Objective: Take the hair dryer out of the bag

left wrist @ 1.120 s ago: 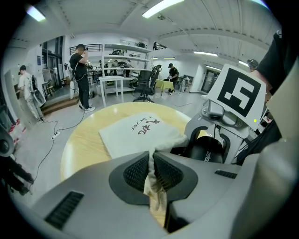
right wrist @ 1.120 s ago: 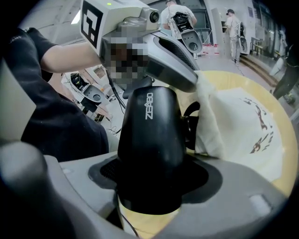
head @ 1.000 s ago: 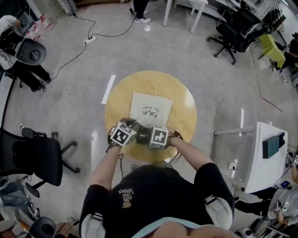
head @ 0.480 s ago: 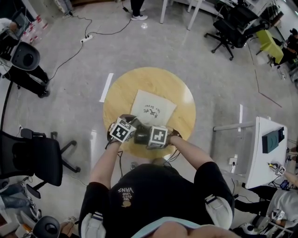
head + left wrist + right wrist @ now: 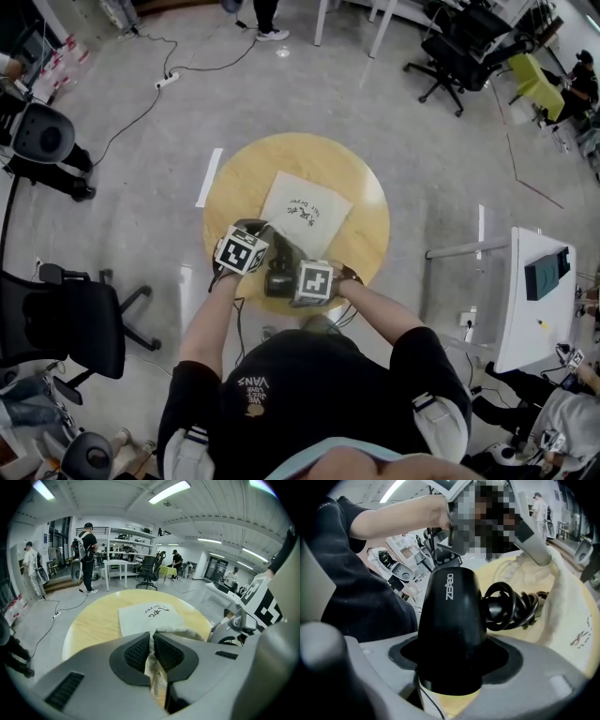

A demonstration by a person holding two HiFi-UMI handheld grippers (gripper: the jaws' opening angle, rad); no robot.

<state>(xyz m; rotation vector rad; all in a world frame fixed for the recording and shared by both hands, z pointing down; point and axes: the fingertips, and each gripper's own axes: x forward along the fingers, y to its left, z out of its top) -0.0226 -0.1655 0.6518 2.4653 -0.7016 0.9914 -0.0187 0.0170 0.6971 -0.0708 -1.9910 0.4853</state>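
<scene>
A white cloth bag [image 5: 305, 211] with dark print lies on the round wooden table [image 5: 347, 173]. My left gripper [image 5: 241, 251] is shut on the bag's bunched mouth edge [image 5: 153, 658], which is pinched between the pads [image 5: 136, 651]. The flat part of the bag [image 5: 149, 617] lies beyond. My right gripper [image 5: 316, 281] is shut on the black hair dryer [image 5: 450, 616]; its barrel stands up between the jaws. The dryer's coiled black cord [image 5: 512, 604] trails toward the bag's open mouth [image 5: 565, 597]. In the head view the dryer [image 5: 278, 279] shows dark between the two grippers, near the table's front edge.
A black office chair [image 5: 66, 323] stands at the left, and a white desk [image 5: 530, 300] at the right. A power strip and cable [image 5: 164, 84] lie on the floor. More chairs [image 5: 459, 47] and desks stand at the back. People stand far off [image 5: 86, 557].
My right gripper has drawn back toward the table's near edge with the hair dryer, away from the bag. The left gripper has kept its hold on the bag's edge.
</scene>
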